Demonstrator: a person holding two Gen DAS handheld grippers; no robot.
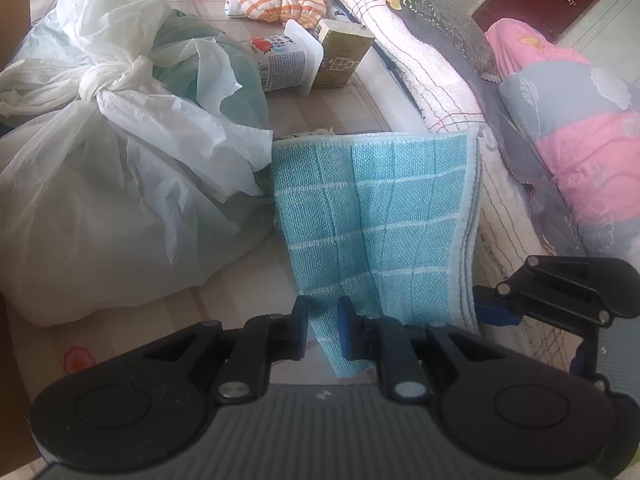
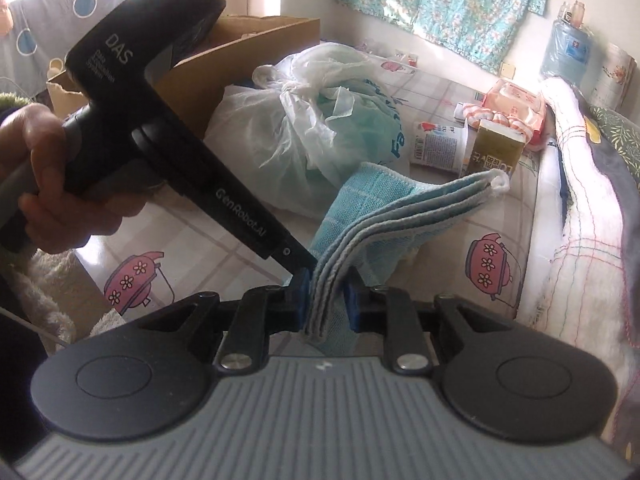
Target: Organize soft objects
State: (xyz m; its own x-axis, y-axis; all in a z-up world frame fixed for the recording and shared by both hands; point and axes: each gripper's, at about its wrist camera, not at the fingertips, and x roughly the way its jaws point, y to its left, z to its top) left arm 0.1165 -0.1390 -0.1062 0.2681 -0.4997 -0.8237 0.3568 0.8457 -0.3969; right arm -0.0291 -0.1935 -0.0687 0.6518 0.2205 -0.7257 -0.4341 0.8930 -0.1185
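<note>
Left wrist view: left gripper (image 1: 323, 330) is clamped on the lower edge of the light-blue checked woven cloth with white stitched hem (image 1: 372, 216), which hangs in front of the camera, folded into several layers, clear of the flower-print desk (image 1: 80, 356). Right gripper (image 1: 486, 308) pinches the same cloth at its hemmed right edge; in the right wrist view the right gripper (image 2: 325, 300) is closed on a stack of about four hem layers. Judgement: cloth is light, limp, no stiffness, so it will sag and unfold wherever unsupported; the weave looks grippy, slip unlikely. Best hold is on the stitched hem or corners, all layers caught together, two holds set apart to keep the fold. Farther back: knotted translucent white plastic bag (image 1: 100, 184), soft and crinkly, take it by the knot. Beyond: white yogurt cup (image 1: 286, 62), olive carton (image 1: 344, 54), orange-striped rolled socks (image 1: 276, 6), quilted white blanket (image 1: 436, 80) along the desk's far side.
</note>
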